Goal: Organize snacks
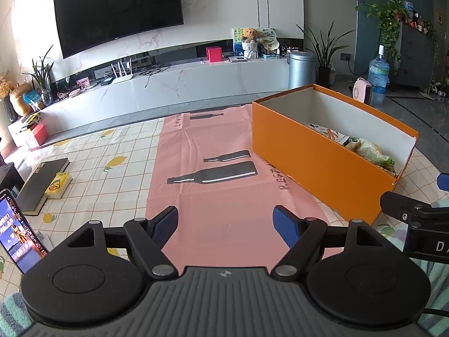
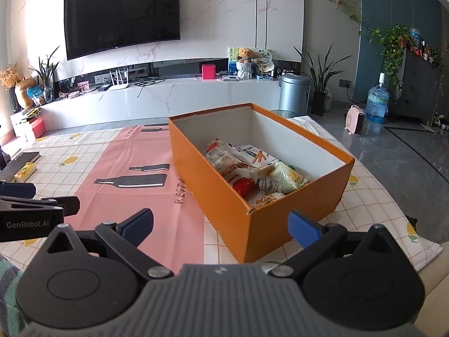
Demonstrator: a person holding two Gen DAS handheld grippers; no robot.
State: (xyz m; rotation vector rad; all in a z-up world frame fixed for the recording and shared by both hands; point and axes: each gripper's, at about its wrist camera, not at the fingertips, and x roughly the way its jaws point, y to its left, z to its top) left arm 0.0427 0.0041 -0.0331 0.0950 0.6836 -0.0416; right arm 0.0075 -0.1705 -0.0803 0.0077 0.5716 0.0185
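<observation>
An open orange box [image 2: 280,224] with a white inside stands on the table, and it also shows in the left wrist view [image 1: 314,163]. Several snack packets [image 2: 252,174] lie inside it; a few show in the left wrist view [image 1: 362,147]. My left gripper [image 1: 226,224] is open and empty above the pink mat [image 1: 219,196], left of the box. My right gripper [image 2: 221,226] is open and empty, held before the box's near corner. Each gripper shows at the edge of the other's view.
A dark book [image 1: 42,185] with a small yellow box [image 1: 59,185] beside it lies at the table's left. A lit phone [image 1: 19,233] stands at the near left. The table has a checked lemon cloth [image 1: 118,168]. A TV wall and cabinet lie beyond.
</observation>
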